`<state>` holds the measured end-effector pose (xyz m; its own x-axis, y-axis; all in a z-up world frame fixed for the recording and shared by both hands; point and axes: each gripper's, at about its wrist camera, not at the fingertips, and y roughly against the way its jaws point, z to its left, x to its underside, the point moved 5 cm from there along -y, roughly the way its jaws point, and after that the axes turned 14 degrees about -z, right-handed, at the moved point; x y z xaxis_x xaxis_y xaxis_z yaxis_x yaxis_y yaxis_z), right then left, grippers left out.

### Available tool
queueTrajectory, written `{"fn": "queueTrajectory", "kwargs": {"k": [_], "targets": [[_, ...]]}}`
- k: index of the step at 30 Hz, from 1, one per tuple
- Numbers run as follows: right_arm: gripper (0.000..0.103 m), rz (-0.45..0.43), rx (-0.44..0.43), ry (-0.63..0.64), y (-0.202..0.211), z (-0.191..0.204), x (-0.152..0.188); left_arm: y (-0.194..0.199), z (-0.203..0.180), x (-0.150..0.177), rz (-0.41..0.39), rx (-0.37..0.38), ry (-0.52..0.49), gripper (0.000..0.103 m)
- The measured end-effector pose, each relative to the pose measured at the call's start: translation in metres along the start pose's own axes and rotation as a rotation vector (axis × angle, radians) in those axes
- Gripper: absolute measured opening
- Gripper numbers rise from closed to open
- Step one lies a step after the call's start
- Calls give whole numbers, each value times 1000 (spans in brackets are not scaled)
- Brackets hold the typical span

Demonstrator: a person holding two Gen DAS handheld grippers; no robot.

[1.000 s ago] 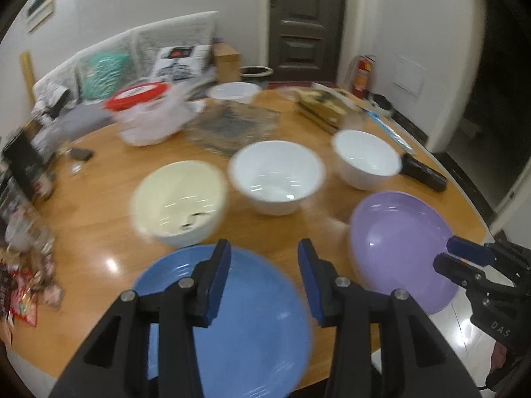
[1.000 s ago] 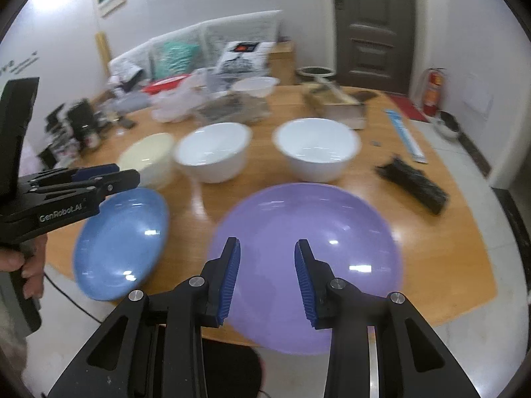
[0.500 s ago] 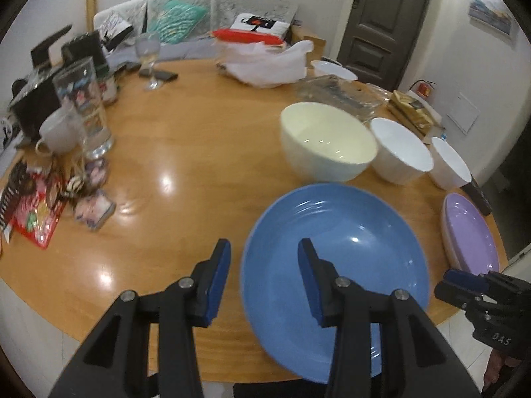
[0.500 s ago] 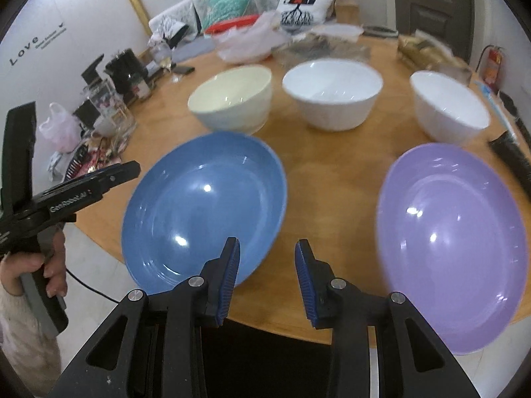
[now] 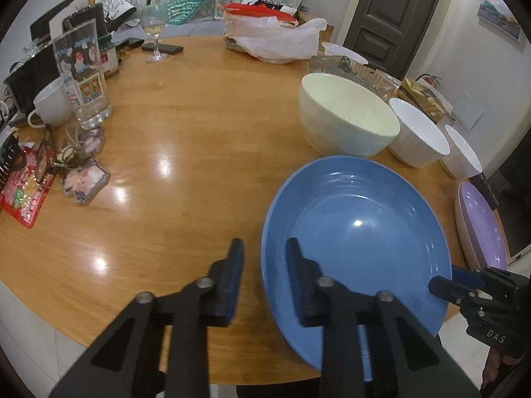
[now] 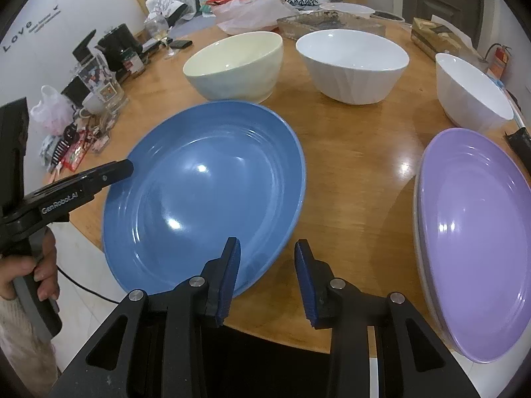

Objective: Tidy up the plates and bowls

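Left wrist view: the left gripper [image 5: 264, 258], its jaws just narrowed, straddles the blue plate's [image 5: 358, 232] left rim without visibly pinching, while the right gripper [image 6: 267, 255] straddles its near-right rim, equally close, slightly parted.

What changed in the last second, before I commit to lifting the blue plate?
Both claws moved left and down to the blue plate. The left claw now straddles its left rim, and its jaws have just been closing with the rim between them. Whether it grips yet is unclear. The right claw left the purple plate for the blue plate's right rim, jaws apart. No dish on the table has shifted.
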<state>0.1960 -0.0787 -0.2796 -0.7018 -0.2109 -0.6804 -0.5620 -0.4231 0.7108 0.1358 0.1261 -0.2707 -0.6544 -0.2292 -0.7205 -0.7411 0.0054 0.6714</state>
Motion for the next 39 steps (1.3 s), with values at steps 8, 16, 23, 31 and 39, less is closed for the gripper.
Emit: {"fn": "queueTrajectory", "kwargs": {"k": [8, 16, 23, 31, 39], "targets": [[19, -10, 15, 45, -1, 4, -1, -5, -3, 2, 14, 0, -13, 7], [19, -24, 29, 61, 7, 7, -3, 3, -7, -2, 1, 0, -29, 7], [19, -64, 31, 63, 26, 6, -8, 21, -16, -13, -32, 10, -28, 7], [19, -108, 43, 51, 48, -4, -8, 39, -38, -23, -64, 21, -64, 7], [19, -160, 70, 17, 71, -31, -9, 43, -77, -31, -81, 44, -123, 7]]}}
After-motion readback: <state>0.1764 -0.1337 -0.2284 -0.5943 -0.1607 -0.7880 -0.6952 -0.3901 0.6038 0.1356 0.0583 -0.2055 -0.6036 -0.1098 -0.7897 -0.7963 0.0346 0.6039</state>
